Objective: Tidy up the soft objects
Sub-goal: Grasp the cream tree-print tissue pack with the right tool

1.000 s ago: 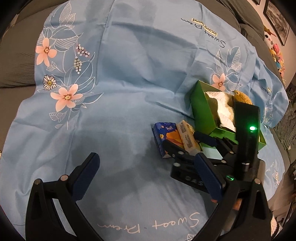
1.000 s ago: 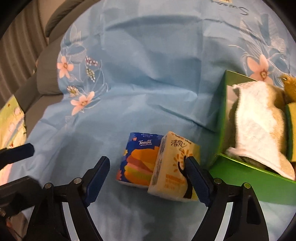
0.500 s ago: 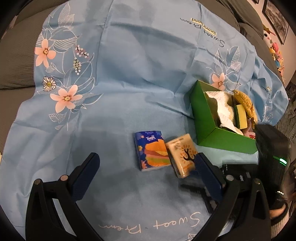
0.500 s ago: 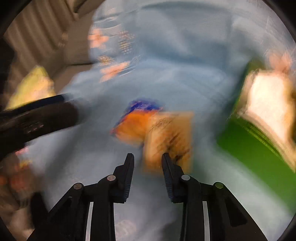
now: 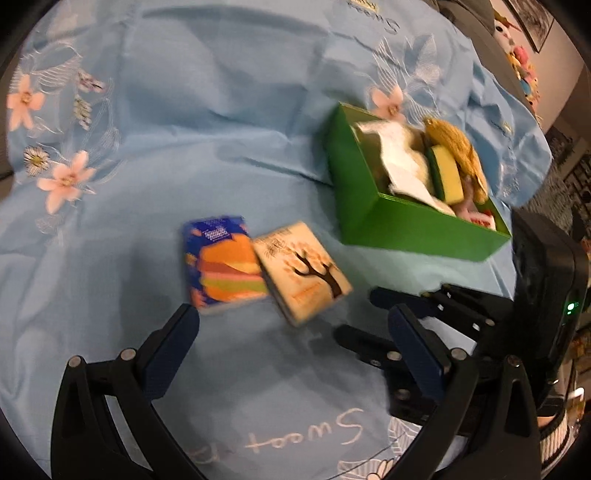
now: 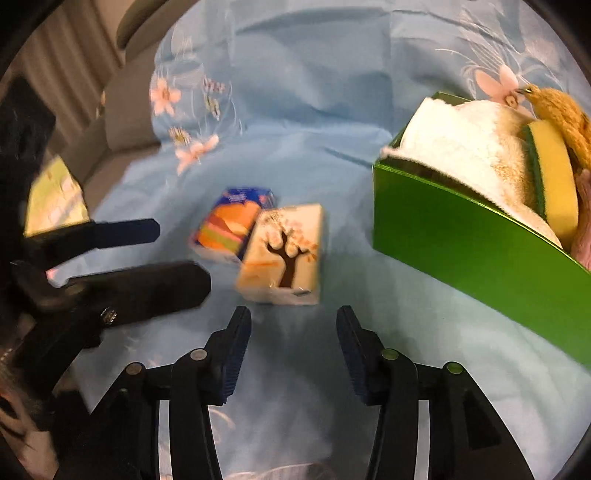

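Two tissue packs lie side by side on the blue cloth: a blue and orange pack (image 5: 221, 262) (image 6: 236, 225) and a cream pack with a tree print (image 5: 304, 271) (image 6: 284, 254). A green box (image 5: 402, 225) (image 6: 476, 240) to their right holds a white towel (image 6: 461, 155), a yellow sponge (image 6: 554, 173) and a brown plush toy (image 6: 557, 107). My left gripper (image 5: 295, 332) stands open just short of the packs. My right gripper (image 6: 293, 325) is empty, its jaws opening, just in front of the cream pack; it also shows as the right gripper (image 5: 388, 317) in the left wrist view.
The blue floral cloth (image 5: 221, 110) covers a grey sofa (image 6: 118, 103). A yellow-green item (image 6: 51, 203) lies at the left edge. Toys and a framed picture (image 5: 528, 22) are at the far right.
The right gripper drew back from around the cream pack, narrowed, then widened again. The left gripper moved closer to the packs. Both packs lie flatter on the cloth.
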Demonstrator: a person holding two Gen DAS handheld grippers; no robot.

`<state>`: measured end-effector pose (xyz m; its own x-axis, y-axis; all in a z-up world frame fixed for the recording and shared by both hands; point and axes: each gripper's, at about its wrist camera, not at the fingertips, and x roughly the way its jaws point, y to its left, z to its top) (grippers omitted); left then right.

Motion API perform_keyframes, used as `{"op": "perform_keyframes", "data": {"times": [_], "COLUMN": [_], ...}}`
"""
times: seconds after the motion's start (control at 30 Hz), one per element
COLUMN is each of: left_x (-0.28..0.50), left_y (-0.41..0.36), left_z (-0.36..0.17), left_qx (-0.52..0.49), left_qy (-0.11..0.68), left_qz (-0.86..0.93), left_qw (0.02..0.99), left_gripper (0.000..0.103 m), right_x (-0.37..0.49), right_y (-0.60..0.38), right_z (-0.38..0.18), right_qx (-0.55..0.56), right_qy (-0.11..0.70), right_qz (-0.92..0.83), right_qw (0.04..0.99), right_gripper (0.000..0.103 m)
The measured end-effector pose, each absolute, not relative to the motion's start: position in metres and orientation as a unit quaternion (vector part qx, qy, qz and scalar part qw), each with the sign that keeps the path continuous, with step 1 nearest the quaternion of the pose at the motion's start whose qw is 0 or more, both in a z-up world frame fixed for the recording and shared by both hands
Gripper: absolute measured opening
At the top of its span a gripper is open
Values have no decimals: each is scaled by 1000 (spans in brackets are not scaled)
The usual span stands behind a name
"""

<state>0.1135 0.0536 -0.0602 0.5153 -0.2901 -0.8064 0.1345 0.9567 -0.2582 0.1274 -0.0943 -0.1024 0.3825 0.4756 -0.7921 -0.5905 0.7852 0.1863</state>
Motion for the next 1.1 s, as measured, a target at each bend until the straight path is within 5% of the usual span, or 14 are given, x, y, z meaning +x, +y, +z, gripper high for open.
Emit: {"op": "perform_keyframes", "data": {"times": [0.33,0.53,0.8,1.1], "left_x": [137,148,148,137], "left_y": [56,62,61,56], "left_z": [-81,-93,-95,-84], "left_qx": [-115,-154,-140,-103], "left_qy": [495,513,514,508], "left_qz": [-130,-137,-133,-147], "left_qw": [851,833,836,842], "left_gripper": [95,56,52,51], "right_x": [140,145,144,129], "right_y": [-76,-65,-61,-70], "right_z": [-99,-104,-105,-98], "right_qx": [-98,-107,-109,-87], "right_qy": [432,438,440,431], "right_qz": [388,400,402,404], "right_qw": [808,798,796,802], "right_gripper": [50,48,33,30]}}
